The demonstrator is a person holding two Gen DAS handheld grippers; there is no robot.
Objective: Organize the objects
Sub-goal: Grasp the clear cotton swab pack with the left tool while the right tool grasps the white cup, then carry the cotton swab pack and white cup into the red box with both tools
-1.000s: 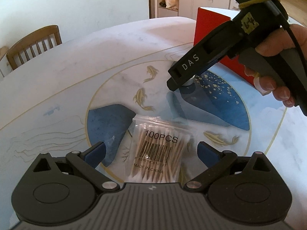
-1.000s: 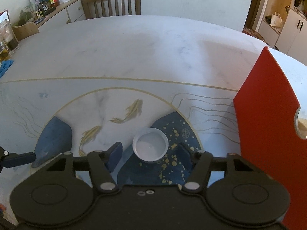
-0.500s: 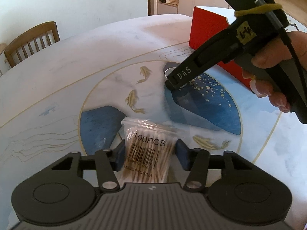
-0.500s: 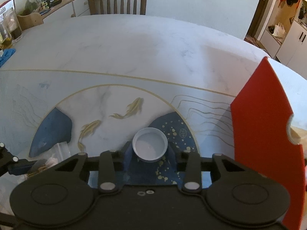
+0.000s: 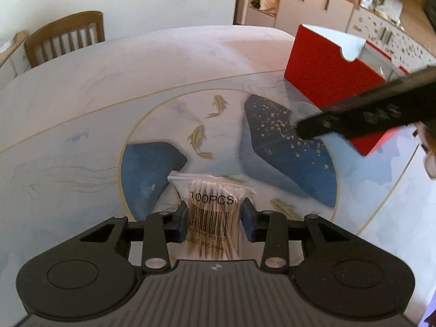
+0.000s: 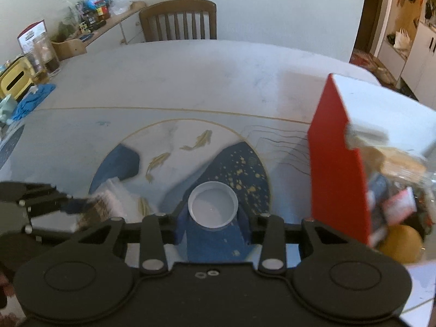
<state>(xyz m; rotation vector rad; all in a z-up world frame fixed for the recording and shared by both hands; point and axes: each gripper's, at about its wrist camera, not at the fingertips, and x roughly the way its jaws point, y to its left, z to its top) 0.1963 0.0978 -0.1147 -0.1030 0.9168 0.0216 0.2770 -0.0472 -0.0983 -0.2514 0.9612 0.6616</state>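
Observation:
A clear bag of cotton swabs [image 5: 212, 199] marked 100PCS lies on the painted table [image 5: 136, 81]. My left gripper [image 5: 214, 218] has its jaws closing on the bag, and both blue pads press its sides. In the right wrist view the same bag [image 6: 109, 199] shows blurred at the left with the left gripper [image 6: 70, 204] on it. My right gripper [image 6: 213, 218] is shut on a white round cap [image 6: 212, 208], hollow side up, held above the table. In the left wrist view the right gripper [image 5: 302, 128] is a dark blur in front of the red box [image 5: 327, 79].
The open red box [image 6: 338, 163] stands at the right and holds several packets and a round yellow thing [image 6: 400, 242]. A wooden chair [image 6: 179, 19] stands at the table's far side. A blue cloth [image 6: 32, 100] and jars [image 6: 41, 54] crowd the far left.
The left jaws came in from wide apart onto the swab bag. The right jaws shut on the white cap, then rose with it and moved right, closer to the red box.

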